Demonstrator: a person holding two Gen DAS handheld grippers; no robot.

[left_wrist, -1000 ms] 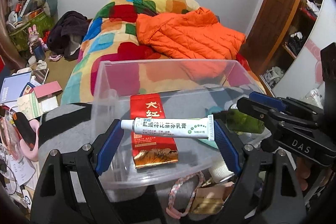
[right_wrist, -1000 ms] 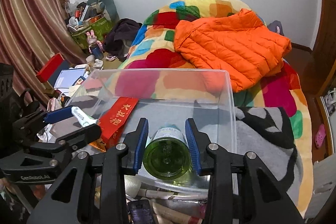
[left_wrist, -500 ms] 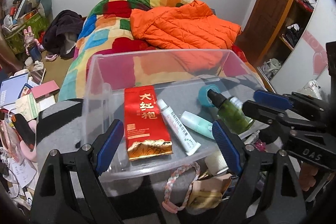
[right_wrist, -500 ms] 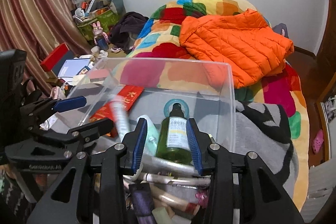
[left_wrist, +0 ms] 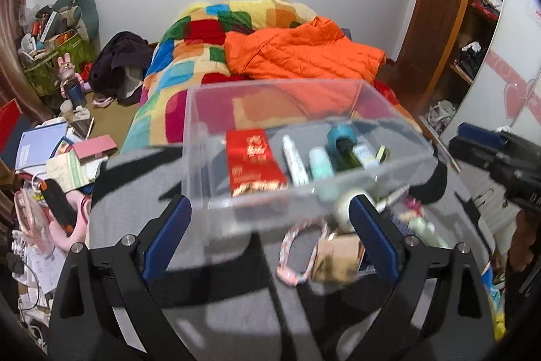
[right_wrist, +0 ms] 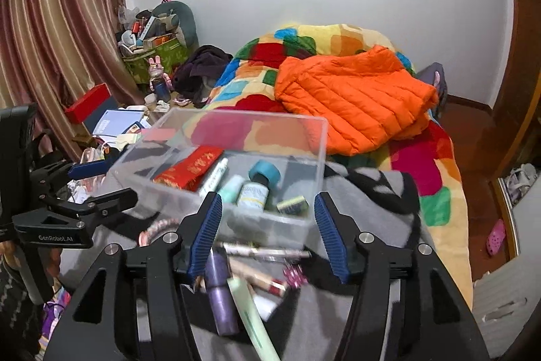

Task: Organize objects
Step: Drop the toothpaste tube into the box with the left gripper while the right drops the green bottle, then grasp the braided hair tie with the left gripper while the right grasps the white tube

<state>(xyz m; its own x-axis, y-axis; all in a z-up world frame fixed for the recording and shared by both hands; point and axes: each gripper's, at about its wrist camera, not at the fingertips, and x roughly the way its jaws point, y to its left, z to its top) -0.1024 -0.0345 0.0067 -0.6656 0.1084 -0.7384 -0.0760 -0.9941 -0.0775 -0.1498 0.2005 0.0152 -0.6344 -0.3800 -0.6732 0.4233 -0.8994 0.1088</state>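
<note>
A clear plastic box point(left_wrist: 209, 124) point(right_wrist: 321, 137) stands on a grey blanket. In it lie a red packet point(left_wrist: 252, 159) point(right_wrist: 191, 166), a white ointment tube point(left_wrist: 294, 159) point(right_wrist: 213, 176), a pale green tube point(left_wrist: 321, 163) point(right_wrist: 230, 188), a green bottle point(left_wrist: 353, 154) point(right_wrist: 253, 192) and a teal tape roll point(left_wrist: 339, 132) point(right_wrist: 265, 170). My left gripper point(left_wrist: 270, 225) is open and empty, held back from the box's near wall. My right gripper point(right_wrist: 268, 232) is open and empty, also back from the box.
Loose items lie in front of the box: a purple tube point(right_wrist: 219, 296), a pale green tube point(right_wrist: 252, 317), pens point(right_wrist: 267, 252), a pink braided cord point(left_wrist: 297, 252), a small tan box point(left_wrist: 338, 254). Behind is a bed with an orange jacket point(right_wrist: 351, 100). Clutter covers the floor at left point(left_wrist: 50, 158).
The left gripper let go of the white tube and the right let go of the green bottle; both now lie in the box. Both grippers opened and pulled back and up.
</note>
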